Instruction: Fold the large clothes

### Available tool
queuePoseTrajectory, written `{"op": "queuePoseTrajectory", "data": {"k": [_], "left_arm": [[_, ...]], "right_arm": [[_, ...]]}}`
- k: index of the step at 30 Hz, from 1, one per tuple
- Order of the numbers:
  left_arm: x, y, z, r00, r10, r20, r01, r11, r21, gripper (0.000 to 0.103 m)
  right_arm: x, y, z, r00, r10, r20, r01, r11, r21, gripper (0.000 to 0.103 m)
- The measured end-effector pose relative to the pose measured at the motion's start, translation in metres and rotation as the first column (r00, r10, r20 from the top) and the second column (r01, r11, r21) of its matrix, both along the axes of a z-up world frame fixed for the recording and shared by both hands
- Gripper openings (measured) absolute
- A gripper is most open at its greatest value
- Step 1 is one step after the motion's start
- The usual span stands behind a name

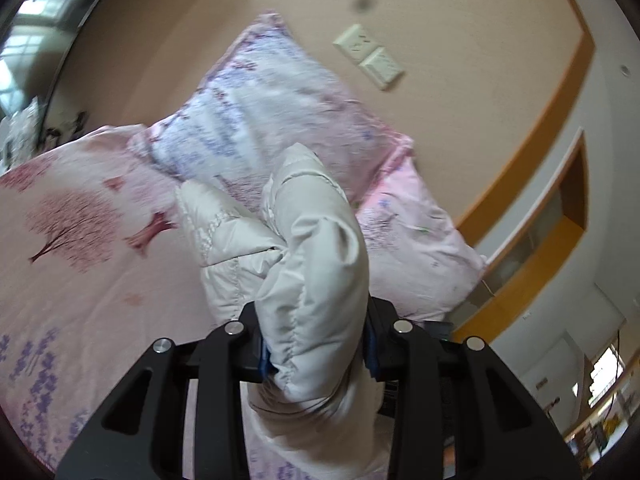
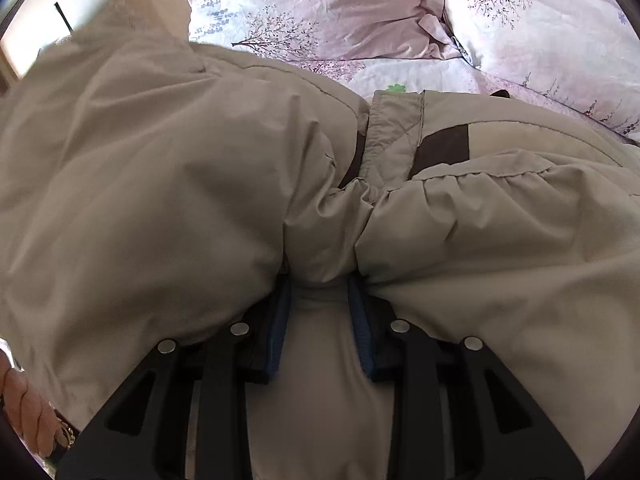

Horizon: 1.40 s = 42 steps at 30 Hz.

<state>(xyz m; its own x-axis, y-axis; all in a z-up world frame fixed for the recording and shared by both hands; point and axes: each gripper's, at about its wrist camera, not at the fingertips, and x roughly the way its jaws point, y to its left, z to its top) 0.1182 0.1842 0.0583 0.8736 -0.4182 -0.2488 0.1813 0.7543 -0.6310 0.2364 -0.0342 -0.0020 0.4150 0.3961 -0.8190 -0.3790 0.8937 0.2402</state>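
Left gripper (image 1: 316,352) clamped on padded beige jacket (image 1: 304,248), fold raised toward pillow (image 1: 272,112), right gripper (image 2: 322,312) pinching jacket bunch on bedsheet (image 2: 420,70).

Both the left gripper (image 1: 316,356) and the right gripper (image 2: 320,320) have black frames with triangular cut-outs, round silver bolts on the linkages, and blue ribbed pads lining their fingers (image 2: 280,320).

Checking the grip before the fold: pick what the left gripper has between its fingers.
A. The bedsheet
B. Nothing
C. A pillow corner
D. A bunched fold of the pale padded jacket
D: in the left wrist view the left gripper pinches a puffy fold of the pale padded jacket, with the pillows beyond it.
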Motion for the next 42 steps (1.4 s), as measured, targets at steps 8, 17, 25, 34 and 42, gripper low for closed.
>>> {"op": "queuePoseTrajectory", "data": {"k": [8,17,25,34,42], "left_arm": [[-0.002,-0.039,0.019,0.995,-0.066,0.074,0.062,0.996,0.062,0.035],[-0.003,-0.060,0.030,0.986,-0.126,0.110,0.117,0.989,0.088,0.036],[-0.005,-0.088,0.033,0.971,-0.196,0.136,0.183,0.978,0.100,0.039],[-0.007,-0.129,0.038,0.937,-0.308,0.166,0.290,0.949,0.124,0.040],[0.000,-0.184,0.036,0.881,-0.444,0.166,0.423,0.894,0.144,0.040]], "right_arm": [[0.002,-0.005,0.005,0.999,0.033,0.011,-0.033,0.999,0.000,0.031],[-0.001,-0.042,0.015,0.999,-0.015,-0.029,0.016,0.999,0.050,0.032],[0.018,-0.036,0.009,0.997,0.040,-0.066,-0.033,0.994,0.104,0.032],[-0.018,-0.147,0.054,0.980,-0.159,0.117,0.122,0.954,0.275,0.056],[-0.026,-0.236,0.043,0.923,-0.377,0.079,0.334,0.885,0.324,0.056]]}}
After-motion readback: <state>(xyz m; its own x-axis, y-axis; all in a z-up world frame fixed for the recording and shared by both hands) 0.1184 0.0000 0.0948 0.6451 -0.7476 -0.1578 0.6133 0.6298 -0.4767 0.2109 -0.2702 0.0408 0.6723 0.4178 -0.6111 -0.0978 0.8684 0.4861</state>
